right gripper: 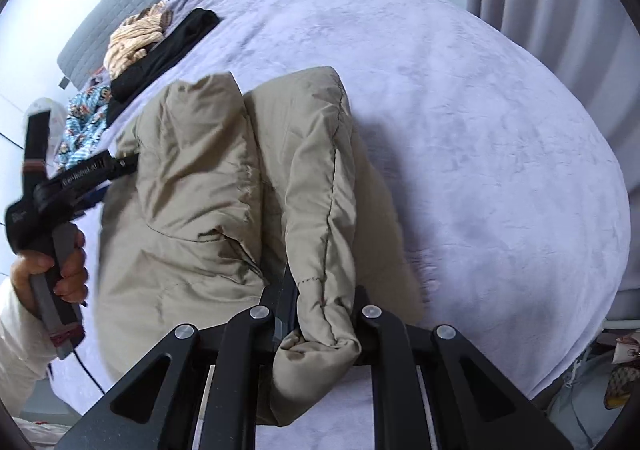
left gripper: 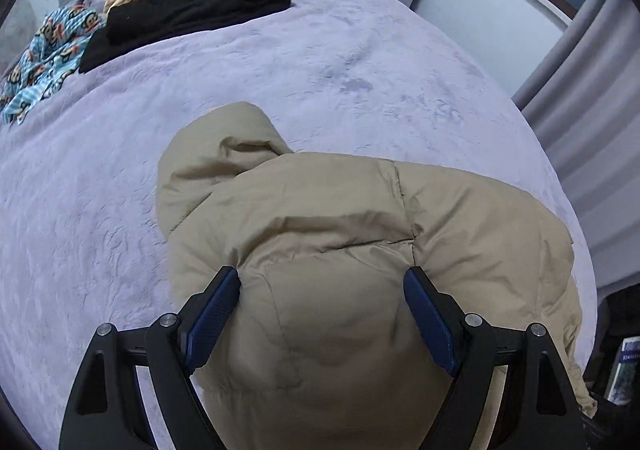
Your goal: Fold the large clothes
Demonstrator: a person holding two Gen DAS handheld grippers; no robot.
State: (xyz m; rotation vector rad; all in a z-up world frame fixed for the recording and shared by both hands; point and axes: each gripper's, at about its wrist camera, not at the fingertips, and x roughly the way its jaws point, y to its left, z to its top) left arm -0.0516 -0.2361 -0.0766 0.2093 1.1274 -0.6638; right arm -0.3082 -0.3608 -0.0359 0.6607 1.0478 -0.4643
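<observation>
We had the tan puffer jacket (left gripper: 320,234) bunched on the lilac bed (left gripper: 360,62) at about six o'clock in both wrist views, partly gathered into thick rolls with its hood (left gripper: 224,154) loose toward eleven o'clock, so we judged the fold under way but far from flat or finished. The right gripper (right gripper: 320,314) had its jaws pinched nearly closed on a padded edge of the jacket, while the left gripper (left gripper: 322,314) stood with its jaws wide apart astride the fabric, pads seemingly not pressing. The black garment (left gripper: 192,10) lay folded at ten o'clock.
</observation>
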